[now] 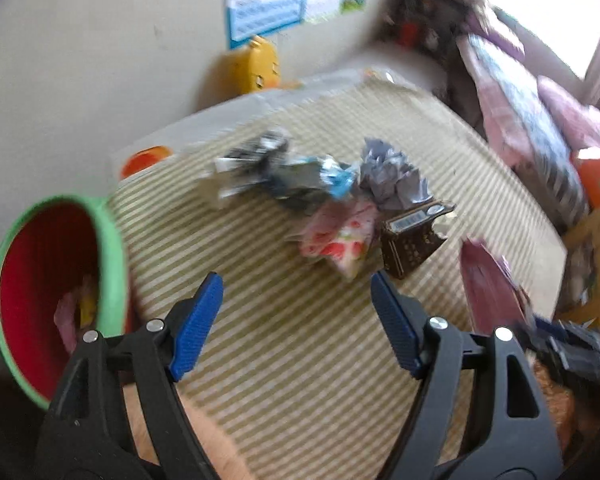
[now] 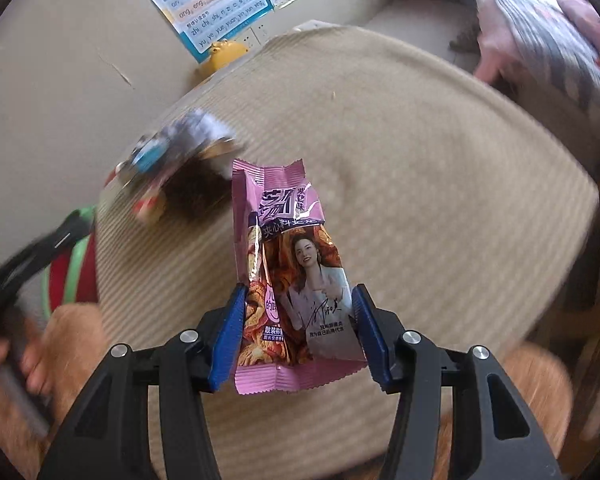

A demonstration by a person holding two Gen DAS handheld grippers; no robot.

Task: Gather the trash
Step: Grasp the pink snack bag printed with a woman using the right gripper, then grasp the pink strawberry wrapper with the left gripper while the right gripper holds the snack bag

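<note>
A pile of trash [image 1: 328,196] lies on the striped mat [image 1: 300,340]: crumpled wrappers, grey paper, a strawberry-print wrapper [image 1: 336,240] and a small dark box [image 1: 410,240]. My left gripper [image 1: 296,292] is open and empty, a little short of the pile. A red bin with a green rim [image 1: 48,280] stands at the left with some trash inside. My right gripper [image 2: 300,304] is shut on a pink snack wrapper [image 2: 284,256] and holds it above the mat [image 2: 420,200]. The pile shows blurred at the left in the right wrist view [image 2: 180,168].
A wall with a poster [image 2: 220,4] and a yellow toy [image 1: 256,64] is behind the mat. Folded bedding [image 1: 532,128] lies at the right. The bin's rim [image 2: 72,264] and the left gripper's arm show at the left of the right wrist view.
</note>
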